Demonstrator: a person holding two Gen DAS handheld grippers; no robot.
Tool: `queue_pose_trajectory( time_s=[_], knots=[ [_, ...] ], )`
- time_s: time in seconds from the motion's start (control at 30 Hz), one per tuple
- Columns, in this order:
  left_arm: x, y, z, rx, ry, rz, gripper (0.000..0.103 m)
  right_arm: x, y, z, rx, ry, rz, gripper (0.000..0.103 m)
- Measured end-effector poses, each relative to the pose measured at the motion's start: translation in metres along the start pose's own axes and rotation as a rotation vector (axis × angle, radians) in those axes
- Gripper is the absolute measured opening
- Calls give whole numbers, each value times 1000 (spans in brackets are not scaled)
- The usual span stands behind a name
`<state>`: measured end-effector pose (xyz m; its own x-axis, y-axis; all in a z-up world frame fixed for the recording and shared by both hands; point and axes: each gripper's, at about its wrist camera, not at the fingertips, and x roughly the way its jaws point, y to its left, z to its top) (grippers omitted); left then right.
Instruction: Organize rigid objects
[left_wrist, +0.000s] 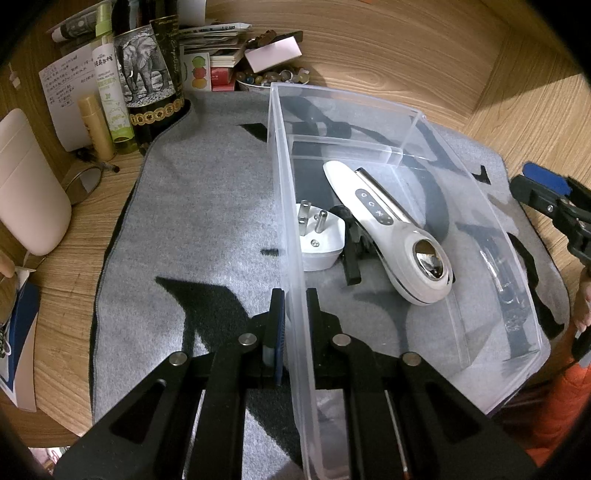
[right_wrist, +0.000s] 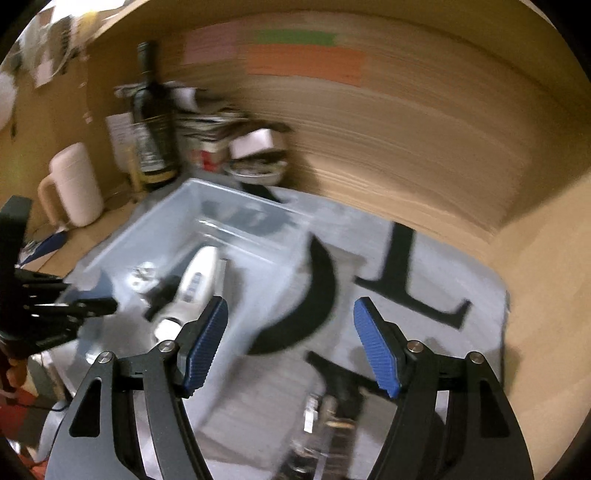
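Holding the clear bin (left_wrist: 369, 155) steady by its near wall comes first: my left gripper (left_wrist: 291, 317) is clamped on that wall, one pad inside, one outside. Inside the bin: white handheld device (left_wrist: 391, 229) lying diagonally, white plug adapter (left_wrist: 321, 243) touching the wall I pinch, a black piece between them, partly hidden. Bin sits on the grey mat (left_wrist: 207, 206). My right gripper (right_wrist: 291, 347) hangs outside the bin's far side, jaws apart, nothing between the blue pads (right_wrist: 376, 350). Below it, on the mat beside the bin, a small object, too blurred to name. Judgement: likely next pick; centre both pads on it before closing, and keep the bin from sliding.
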<state>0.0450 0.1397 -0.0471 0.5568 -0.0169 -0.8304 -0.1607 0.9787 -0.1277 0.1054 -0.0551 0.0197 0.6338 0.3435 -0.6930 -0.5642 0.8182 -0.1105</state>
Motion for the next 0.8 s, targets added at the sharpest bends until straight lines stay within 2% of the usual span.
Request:
queue_pose_trajectory(
  time_s=[0.23, 0.47, 0.53, 0.6, 0.63, 0.73, 0.8],
  knots=[
    [-1, -1, -1, 0, 0, 4, 9, 14, -42, -36, 108, 99, -59, 68],
    [-1, -1, 0, -2, 0, 3, 9, 28, -56, -63, 146, 170, -74, 67],
    [-1, -1, -1, -3, -1, 3, 9, 36, -56, -65, 152, 193, -69, 63],
    [-2, 0, -1, -5, -1, 4, 9, 43, -56, -66, 153, 215, -69, 49],
    [-2, 0, -1, -5, 0, 4, 9, 49, -57, -67, 155, 231, -65, 45],
    [-2, 0, -1, -3, -1, 5, 9, 54, -59, -66, 168, 224, -65, 42],
    [-2, 0, -1, -5, -1, 3, 9, 54, -57, -66, 154, 218, -72, 34]
  ],
)
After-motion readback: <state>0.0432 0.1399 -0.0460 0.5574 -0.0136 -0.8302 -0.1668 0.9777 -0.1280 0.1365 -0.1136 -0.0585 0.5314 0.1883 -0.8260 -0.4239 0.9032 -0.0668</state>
